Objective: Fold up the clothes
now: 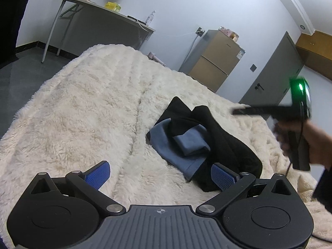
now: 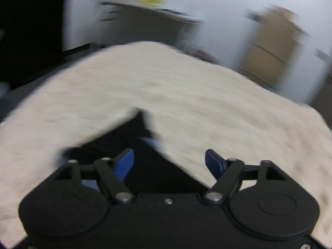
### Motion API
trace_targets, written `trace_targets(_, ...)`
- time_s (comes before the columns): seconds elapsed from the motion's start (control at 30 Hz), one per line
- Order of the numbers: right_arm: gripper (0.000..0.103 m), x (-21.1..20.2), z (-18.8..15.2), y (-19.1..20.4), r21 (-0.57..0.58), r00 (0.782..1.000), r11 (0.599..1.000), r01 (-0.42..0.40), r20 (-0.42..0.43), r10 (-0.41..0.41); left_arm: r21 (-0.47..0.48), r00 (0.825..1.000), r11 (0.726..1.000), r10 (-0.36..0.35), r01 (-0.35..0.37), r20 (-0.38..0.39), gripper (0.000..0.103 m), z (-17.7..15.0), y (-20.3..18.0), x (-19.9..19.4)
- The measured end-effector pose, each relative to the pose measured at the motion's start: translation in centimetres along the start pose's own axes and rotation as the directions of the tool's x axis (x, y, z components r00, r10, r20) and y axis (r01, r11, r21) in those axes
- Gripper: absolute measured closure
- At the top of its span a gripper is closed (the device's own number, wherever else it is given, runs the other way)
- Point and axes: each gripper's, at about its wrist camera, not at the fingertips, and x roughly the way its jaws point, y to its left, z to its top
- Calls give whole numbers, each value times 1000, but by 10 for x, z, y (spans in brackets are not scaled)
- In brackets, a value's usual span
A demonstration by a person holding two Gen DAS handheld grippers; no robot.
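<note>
Views: my left camera gives me the garment (image 1: 199, 143) sharp; the right one is smeared, showing only a dark wedge.
Garment: black and blue, bunched, lying on the cream fluffy blanket (image 1: 83, 108).
Axis: it runs from far left to near right in my left view.
Left tongs (image 1: 160, 173): spread wide, empty.
Right tongs (image 2: 169, 160): apart over the cloth, holding nothing.
Hand (image 1: 307, 139): grips the right handle.
</note>
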Motion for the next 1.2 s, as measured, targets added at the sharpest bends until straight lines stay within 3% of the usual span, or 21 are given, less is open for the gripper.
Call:
trace_targets(0.17,21,23,23,75,-222,987,962,-158,-45,152,4,1000,1000,13,-13,-10,0,-1,0,0)
trace_targets(0.3,24,51,9,99,-274,982,952,-137,-164,94,32,1000,999,11,-10,-25,0,-2,-4,2)
trace_targets(0.47,27,63,-7,103,-309,969,940,-141,-237,68,48,1000,999,7,-6,-25,0,-3,-7,3)
trace_targets(0.5,39,61,-6,101,-298,968,943,-148,-238,77,49,1000,999,7,-5,-26,0,-3,-7,3)
trace_targets(0.53,59,61,-5,99,-284,968,947,-148,-239,80,49,1000,999,6,-5,-27,0,-2,-7,4)
trace_targets(0.57,66,60,-4,97,-260,967,954,-150,-239,87,49,1000,999,6,-4,-28,0,-2,-7,4)
trace_targets(0.63,86,55,-2,91,-218,968,962,-165,-222,115,50,1000,999,6,-4,-29,0,-2,-7,4)
trace_targets(0.73,95,40,1,80,-201,978,968,-152,-172,118,50,1000,999,7,-5,-31,0,-2,-7,5)
trace_targets(1.0,96,-30,16,53,-90,995,992,-94,30,97,45,1000,999,5,-4,-28,0,-2,-7,5)
trace_targets(1.2,97,-102,47,36,-24,964,988,-155,216,156,37,1000,999,9,-8,-24,0,-2,-6,5)
